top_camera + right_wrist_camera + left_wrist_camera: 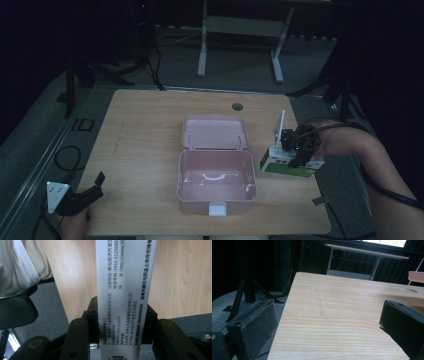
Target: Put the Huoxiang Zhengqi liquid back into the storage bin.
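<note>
Right gripper (300, 147): jaws clamped on the narrow side of a white-and-green medicine carton (126, 297), Chinese print and a barcode facing the lens. Carton sits at the table's (145, 130) right edge, just beside the pink lunch box (216, 182); whether it is lifted or resting, hard to tell in this dim light. Box stands open, lid (214, 132) laid back, white latch (217, 208) toward the person, inside apparently empty.

Left gripper (80, 197): jaws spread, nothing between, parked at the near-left corner.

Judgement: grasp made; carrying the carton into the box, and probably closing it, remain.
</note>
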Motion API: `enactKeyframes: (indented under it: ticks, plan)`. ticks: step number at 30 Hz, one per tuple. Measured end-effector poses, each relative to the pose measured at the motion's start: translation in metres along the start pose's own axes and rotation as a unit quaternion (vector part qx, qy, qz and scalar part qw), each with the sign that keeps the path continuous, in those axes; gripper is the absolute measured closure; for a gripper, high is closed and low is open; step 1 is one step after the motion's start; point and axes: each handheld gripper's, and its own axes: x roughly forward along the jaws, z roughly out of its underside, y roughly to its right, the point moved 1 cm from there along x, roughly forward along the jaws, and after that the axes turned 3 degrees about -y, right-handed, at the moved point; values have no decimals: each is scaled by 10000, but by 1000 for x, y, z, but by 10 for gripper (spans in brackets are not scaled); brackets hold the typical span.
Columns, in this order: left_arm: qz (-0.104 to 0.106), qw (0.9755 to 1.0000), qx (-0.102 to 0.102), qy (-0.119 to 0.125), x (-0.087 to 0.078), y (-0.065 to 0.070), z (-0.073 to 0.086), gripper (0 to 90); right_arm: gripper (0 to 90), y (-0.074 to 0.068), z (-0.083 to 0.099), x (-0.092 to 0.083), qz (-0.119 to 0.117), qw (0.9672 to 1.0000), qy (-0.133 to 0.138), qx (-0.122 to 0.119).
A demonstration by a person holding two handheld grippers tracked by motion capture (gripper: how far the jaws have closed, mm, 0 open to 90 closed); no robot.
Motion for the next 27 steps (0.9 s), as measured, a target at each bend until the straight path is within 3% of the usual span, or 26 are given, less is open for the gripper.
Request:
enactKeyframes:
  ticks: [11,21,22,27]
  plan:
    - [7,10000,-9,4,0,0,0,11,619,-14,-23,-30,104,9997,141,-165]
    - [20,10000,-23,3,0,0,0,11,618,-23,-55,-38,52,9996,80,-283]
    - [24,10000,-24,8,0,-1,0,11,618,-27,-65,-40,54,9991,80,-401]
    - [25,10000,-27,6,0,-1,0,12,618,-33,-80,-42,68,9985,94,-540]
